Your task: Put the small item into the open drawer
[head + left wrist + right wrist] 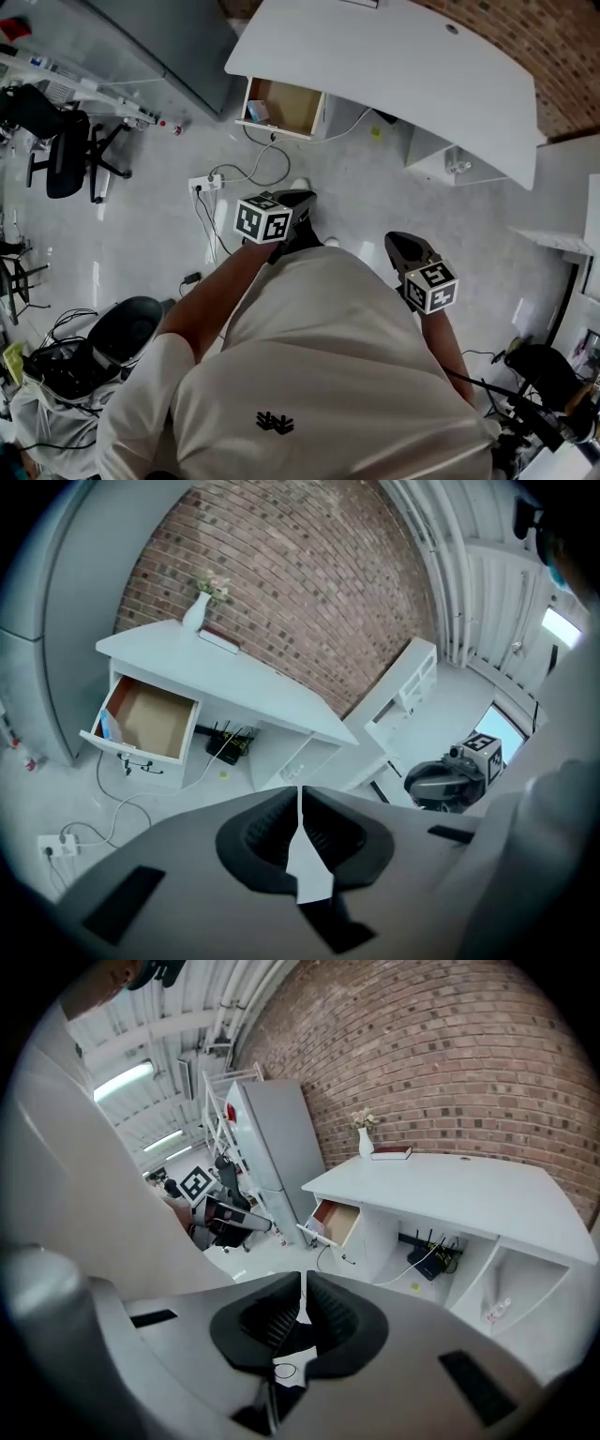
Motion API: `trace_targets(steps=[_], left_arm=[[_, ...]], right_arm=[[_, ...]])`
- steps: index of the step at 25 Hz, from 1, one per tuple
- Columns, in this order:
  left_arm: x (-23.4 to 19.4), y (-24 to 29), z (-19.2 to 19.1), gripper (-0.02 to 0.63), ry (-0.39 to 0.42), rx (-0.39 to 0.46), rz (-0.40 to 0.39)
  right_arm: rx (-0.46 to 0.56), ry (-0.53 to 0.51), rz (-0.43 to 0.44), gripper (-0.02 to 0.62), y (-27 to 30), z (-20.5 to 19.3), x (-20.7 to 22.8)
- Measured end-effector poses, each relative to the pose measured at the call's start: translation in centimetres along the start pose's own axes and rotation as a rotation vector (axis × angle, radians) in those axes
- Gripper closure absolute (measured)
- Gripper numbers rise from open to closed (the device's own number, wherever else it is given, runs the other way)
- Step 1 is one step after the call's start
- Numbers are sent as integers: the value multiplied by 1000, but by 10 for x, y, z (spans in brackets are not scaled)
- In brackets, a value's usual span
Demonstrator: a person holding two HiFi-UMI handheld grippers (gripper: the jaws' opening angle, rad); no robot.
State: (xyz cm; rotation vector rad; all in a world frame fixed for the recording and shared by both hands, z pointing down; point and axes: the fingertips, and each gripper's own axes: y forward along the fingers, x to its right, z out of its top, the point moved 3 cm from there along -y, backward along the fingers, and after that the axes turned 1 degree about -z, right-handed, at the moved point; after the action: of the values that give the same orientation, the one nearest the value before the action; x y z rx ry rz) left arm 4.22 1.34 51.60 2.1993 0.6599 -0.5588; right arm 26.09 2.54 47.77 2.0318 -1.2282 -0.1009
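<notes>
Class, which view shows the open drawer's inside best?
The left gripper view: the open drawer faces it, brown inside plain. The head view shows the drawer small, from above; the right gripper view shows it small and side-on.

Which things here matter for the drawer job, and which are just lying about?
Job: drawer, open; bluish item inside it; left hand-held gripper and right hand-held gripper, both shut, empty.
Lying about: vase, book, power strip, office chair.
</notes>
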Motion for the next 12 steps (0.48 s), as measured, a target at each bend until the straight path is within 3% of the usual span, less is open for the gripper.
trace_targets(steps=[4, 12], left_arm=[[27, -1, 0, 572, 83, -14, -36], [49, -15, -8, 572, 104, 2, -59]], right_arm=[[12, -10, 4, 552, -4, -1, -5], [16, -22, 13, 554, -13, -16, -24]])
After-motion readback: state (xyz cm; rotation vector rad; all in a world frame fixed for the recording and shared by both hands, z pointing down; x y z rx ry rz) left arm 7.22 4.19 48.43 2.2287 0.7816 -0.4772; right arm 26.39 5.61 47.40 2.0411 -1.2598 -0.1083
